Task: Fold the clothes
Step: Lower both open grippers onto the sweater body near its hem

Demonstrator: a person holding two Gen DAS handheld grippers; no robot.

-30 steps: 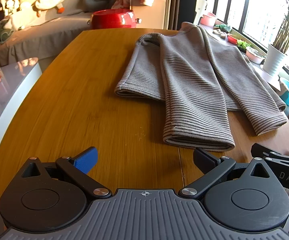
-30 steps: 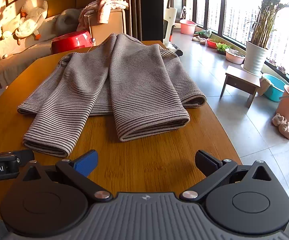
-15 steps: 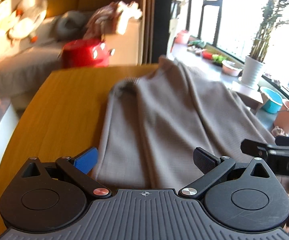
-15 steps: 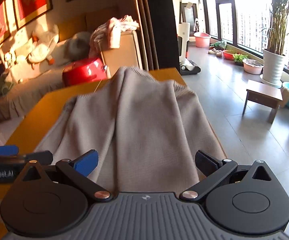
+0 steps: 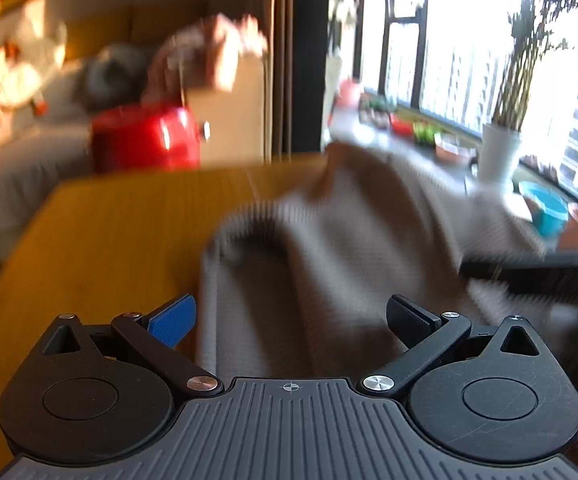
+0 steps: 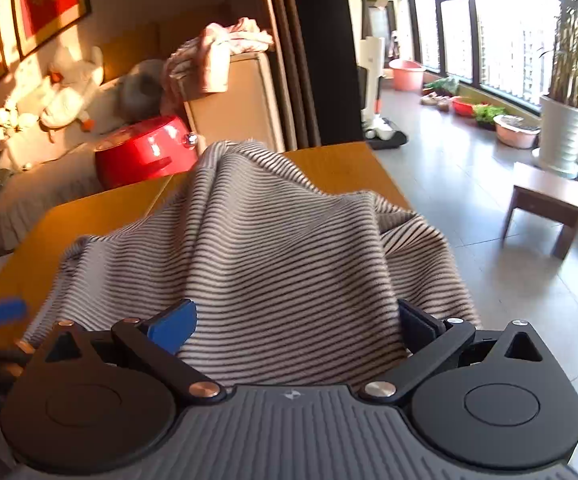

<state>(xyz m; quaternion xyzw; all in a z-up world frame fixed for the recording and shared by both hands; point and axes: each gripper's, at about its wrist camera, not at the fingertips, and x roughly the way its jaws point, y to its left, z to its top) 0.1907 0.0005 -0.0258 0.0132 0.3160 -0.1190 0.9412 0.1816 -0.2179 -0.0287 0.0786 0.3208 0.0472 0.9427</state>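
Your right tool has its fingers spread wide, and the striped sweater fills the gap between them, cloth lying against the blue pad on one side and the dark pad on the other. Nothing pinched there that I can see. The fabric humps up just beyond that tool and runs away across the wooden counter, with one edge hanging off the side nearest the window.

Your left tool is spread open too, blue fingertip over bare counter, dark fingertip over the sweater. This view is heavily smeared, so I can't tell whether the cloth touches those pads. A dark bar crosses over the sweater on the window side, probably your other tool, too blurred to call.

Beyond the sweater, past the counter's far edge, a red pot sits by a cardboard box topped with pink clothes. Out on the floor by the window stand a small wooden stool and a white planter.
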